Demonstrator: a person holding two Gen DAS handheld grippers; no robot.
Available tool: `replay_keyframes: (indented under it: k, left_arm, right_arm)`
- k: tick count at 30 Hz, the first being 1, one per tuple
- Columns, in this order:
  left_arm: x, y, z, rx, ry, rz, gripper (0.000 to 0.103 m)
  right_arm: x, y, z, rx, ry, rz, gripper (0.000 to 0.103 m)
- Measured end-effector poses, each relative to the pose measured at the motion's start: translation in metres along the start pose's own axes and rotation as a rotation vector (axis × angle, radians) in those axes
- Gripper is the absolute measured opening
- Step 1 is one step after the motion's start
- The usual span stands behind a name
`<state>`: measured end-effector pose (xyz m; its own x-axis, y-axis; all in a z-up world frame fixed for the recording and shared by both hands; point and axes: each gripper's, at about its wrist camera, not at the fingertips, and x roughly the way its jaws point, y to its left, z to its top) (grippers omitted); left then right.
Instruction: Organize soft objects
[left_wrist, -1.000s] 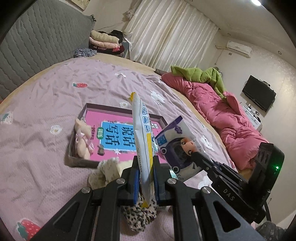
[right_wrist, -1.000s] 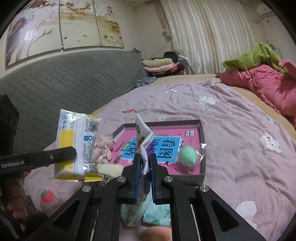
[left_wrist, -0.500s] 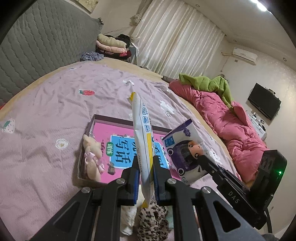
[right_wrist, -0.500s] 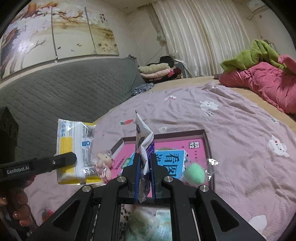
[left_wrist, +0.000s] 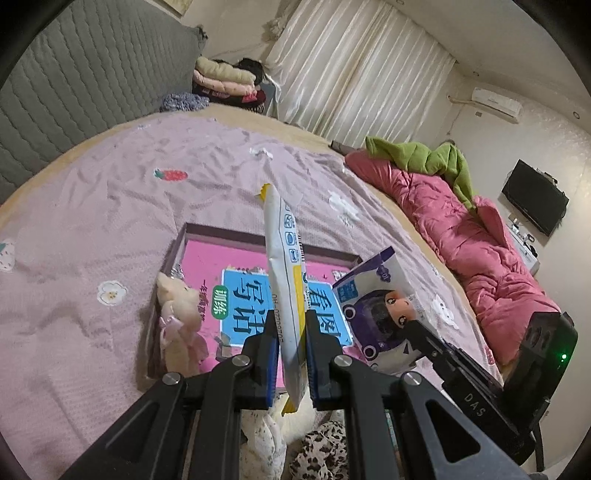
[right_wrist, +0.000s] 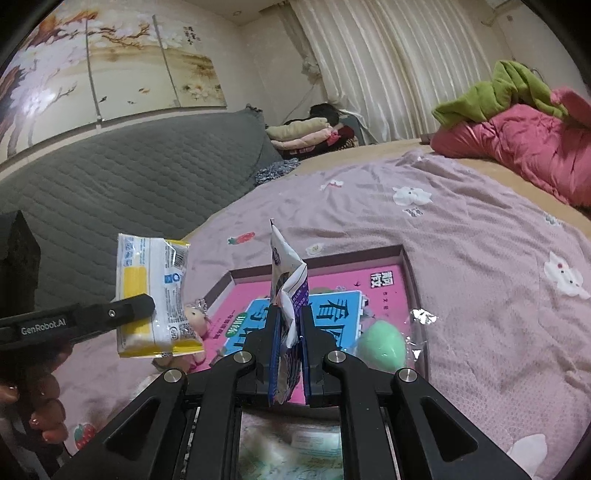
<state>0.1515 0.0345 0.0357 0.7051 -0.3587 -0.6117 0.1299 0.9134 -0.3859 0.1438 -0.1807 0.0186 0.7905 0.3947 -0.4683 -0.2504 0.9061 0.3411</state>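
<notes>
Over the shallow box (left_wrist: 255, 238) on the mauve bedspread (left_wrist: 92, 221), I hold both grippers side by side, each with a soft pack in its jaws. My left gripper (left_wrist: 291, 354) is clenched on a white and yellow tissue pack (left_wrist: 284, 280), gripped near its lower end so the pack stands edge-on and rises above the box's pink printed bottom. In the right wrist view that same pack (right_wrist: 151, 295) shows its broad face, pinched by the left gripper's finger (right_wrist: 110, 315). My right gripper (right_wrist: 288, 354) is clamped on a purple and white pack with a cartoon face (left_wrist: 380, 306), which stands upright between the blue pads (right_wrist: 275, 347). Inside the box, a small beige plush doll (left_wrist: 177, 314) lies against the left wall, and a green egg-shaped sponge in clear wrap (right_wrist: 380, 343) sits in the near right corner. Just below the grippers, outside the box's near wall, lie a leopard-print soft item (left_wrist: 321, 450) and a pale fuzzy one (left_wrist: 266, 439). A pink quilt (left_wrist: 469, 236) lies along the bed's far right edge.
</notes>
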Motion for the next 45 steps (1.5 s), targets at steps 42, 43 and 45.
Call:
replay_keyframes:
  k: [42,43,45]
  left_arm:
    - [0.067,0.025,-0.011,-0.011,0.185,0.037,0.013]
    - [0.067,0.025,-0.011,-0.010,0.186,0.041,0.013]
    - [0.067,0.026,-0.011,-0.013,0.185,0.045,0.013]
  right_arm:
    - [0.036,-0.008,-0.017,0.003,0.122,-0.093,0.010]
    - [0.037,-0.008,-0.017,0.002,0.131,-0.091,0.010]
    - [0.039,-0.009,-0.018,0.019,0.139,-0.073,0.010]
